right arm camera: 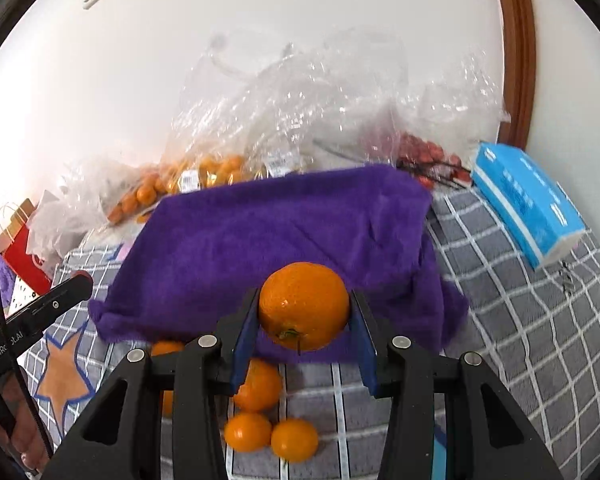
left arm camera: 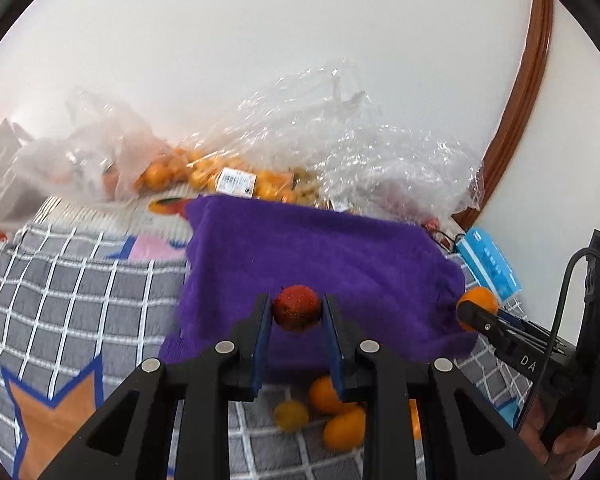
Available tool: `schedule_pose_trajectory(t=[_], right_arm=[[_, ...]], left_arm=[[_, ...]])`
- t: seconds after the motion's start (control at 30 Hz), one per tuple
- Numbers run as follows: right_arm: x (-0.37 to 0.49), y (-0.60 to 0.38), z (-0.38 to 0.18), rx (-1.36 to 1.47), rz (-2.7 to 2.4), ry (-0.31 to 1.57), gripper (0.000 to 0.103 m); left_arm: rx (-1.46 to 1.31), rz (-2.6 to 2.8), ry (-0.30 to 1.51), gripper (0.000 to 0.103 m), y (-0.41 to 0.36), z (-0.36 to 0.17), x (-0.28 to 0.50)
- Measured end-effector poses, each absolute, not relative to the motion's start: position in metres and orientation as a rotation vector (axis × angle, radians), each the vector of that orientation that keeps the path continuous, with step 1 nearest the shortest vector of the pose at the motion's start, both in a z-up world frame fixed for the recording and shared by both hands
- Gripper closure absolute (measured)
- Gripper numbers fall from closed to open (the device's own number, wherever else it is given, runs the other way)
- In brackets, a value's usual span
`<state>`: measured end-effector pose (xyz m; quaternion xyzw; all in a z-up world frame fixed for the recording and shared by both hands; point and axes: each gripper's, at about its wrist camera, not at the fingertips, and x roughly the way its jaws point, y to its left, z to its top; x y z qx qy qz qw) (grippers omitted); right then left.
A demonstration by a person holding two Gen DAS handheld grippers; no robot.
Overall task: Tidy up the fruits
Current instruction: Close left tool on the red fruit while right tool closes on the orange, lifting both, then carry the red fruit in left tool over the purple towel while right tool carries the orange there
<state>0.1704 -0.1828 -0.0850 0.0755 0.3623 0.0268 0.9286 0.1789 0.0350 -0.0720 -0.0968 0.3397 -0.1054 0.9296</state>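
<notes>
My left gripper [left arm camera: 297,309] is shut on a small red fruit [left arm camera: 297,307], held above the near part of a purple towel [left arm camera: 340,248]. My right gripper [right arm camera: 305,308] is shut on an orange [right arm camera: 304,305], also raised over the purple towel [right arm camera: 268,232]. In the left wrist view the right gripper [left arm camera: 474,316] shows at the right with the orange [left arm camera: 478,300] at its tip. The left gripper [right arm camera: 78,282] reaches in from the left of the right wrist view. Several loose oranges [right arm camera: 260,432] and a yellowish fruit [left arm camera: 291,415] lie on the checked cloth below.
Clear plastic bags [right arm camera: 300,112] with small oranges [right arm camera: 204,172] and red fruits [right arm camera: 424,152] sit behind the towel against the wall. A blue tissue pack [right arm camera: 524,204] lies at the right. A red paper bag [right arm camera: 18,248] stands at the far left. A grey checked cloth [right arm camera: 520,340] covers the surface.
</notes>
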Motion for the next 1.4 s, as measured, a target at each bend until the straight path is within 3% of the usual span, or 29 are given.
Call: schedule_pose_trajectory(t=[0.5, 1.4], right_arm=[[0.222, -0.177, -0.09, 0.153, 0.051, 0.751, 0.06], [0.239, -0.186, -0.13, 0.184, 0.074, 0.786, 0.059]], left_arm=[[-0.211, -0.159, 0.74, 0.079, 0.04, -0.109, 0.229], [-0.223, -0.177, 0.749, 0.079, 0.039, -0.132, 0.237]])
